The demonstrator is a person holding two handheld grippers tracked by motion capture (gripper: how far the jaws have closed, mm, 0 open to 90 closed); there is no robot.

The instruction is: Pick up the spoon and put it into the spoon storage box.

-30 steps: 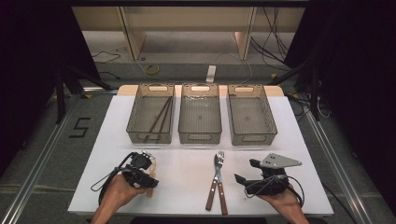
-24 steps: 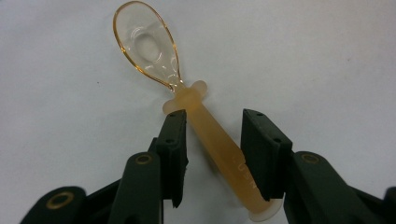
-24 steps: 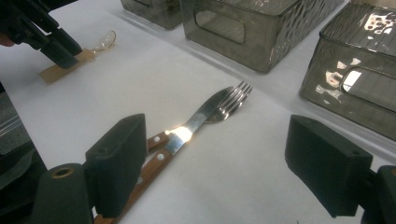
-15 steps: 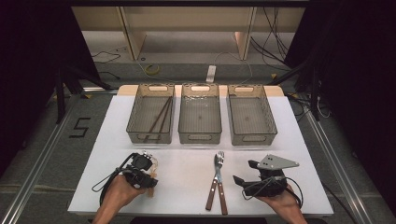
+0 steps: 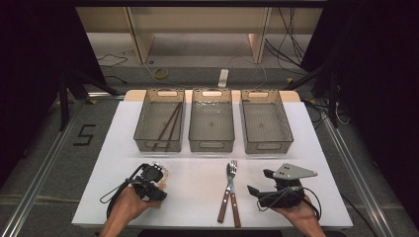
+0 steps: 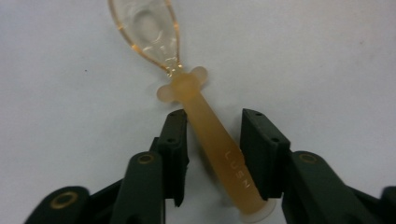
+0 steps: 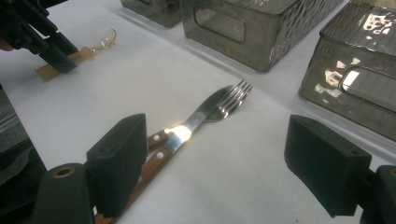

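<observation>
since your left gripper (image 6: 212, 154) has just been closing around the spoon (image 6: 205, 121) handle, bowl at twelve o'clock, its jaws aren't yet pressing.

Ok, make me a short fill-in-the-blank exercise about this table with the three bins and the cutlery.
1. The translucent amber plastic spoon lies between the jaws of the ____ gripper.
2. The dark chopsticks lie in the ____ grey mesh bin.
3. The wooden-handled steel fork rests beside a wooden-handled ____.
4. The right gripper has its jaws ____.

Missing words: left; left; knife; open
</observation>
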